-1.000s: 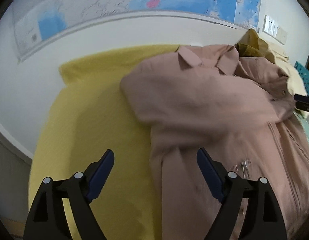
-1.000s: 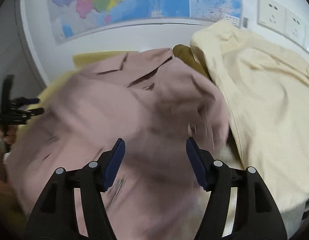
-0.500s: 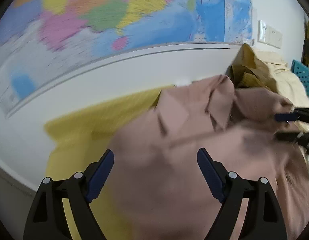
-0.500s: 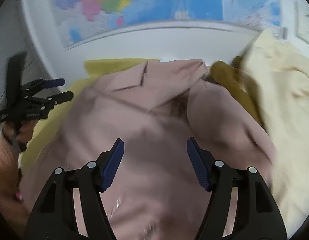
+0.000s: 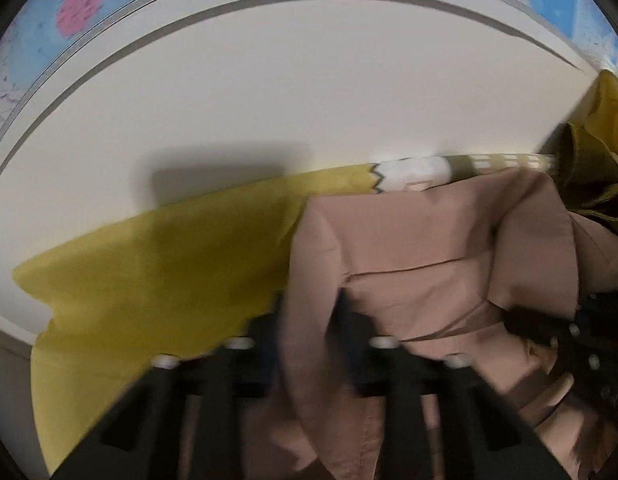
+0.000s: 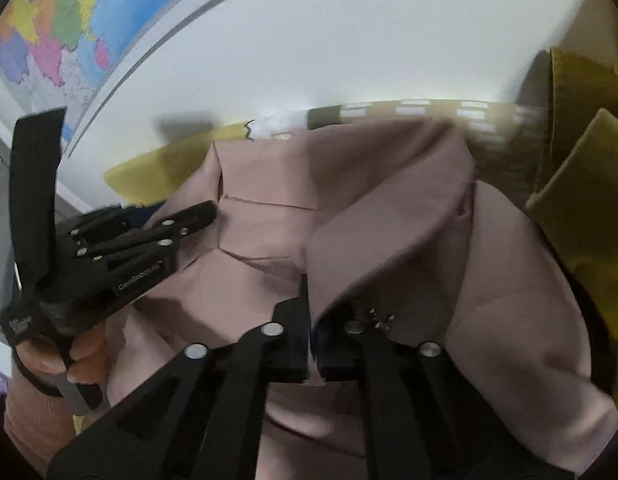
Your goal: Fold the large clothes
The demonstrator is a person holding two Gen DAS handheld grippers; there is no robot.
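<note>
A dusty-pink collared jacket (image 5: 429,248) lies on a yellow cloth (image 5: 149,264), collar toward the wall. In the left wrist view my left gripper (image 5: 309,320) is shut on a fold of the jacket's left shoulder. In the right wrist view my right gripper (image 6: 311,320) is shut on the jacket (image 6: 389,208) at the right collar edge. The left gripper (image 6: 205,212) also shows there at the left, held by a hand, its tips at the left shoulder. The right gripper shows dark and blurred at the left view's right edge (image 5: 557,336).
A white wall (image 5: 309,92) with a map (image 6: 57,24) stands right behind the cloth. Olive-yellow garments (image 6: 581,168) are piled at the right, also in the left wrist view (image 5: 589,168). A checked cloth strip (image 6: 429,110) lies along the wall.
Both grippers have moved forward to the collar end of the jacket and closed on it. They were open over the jacket before.
</note>
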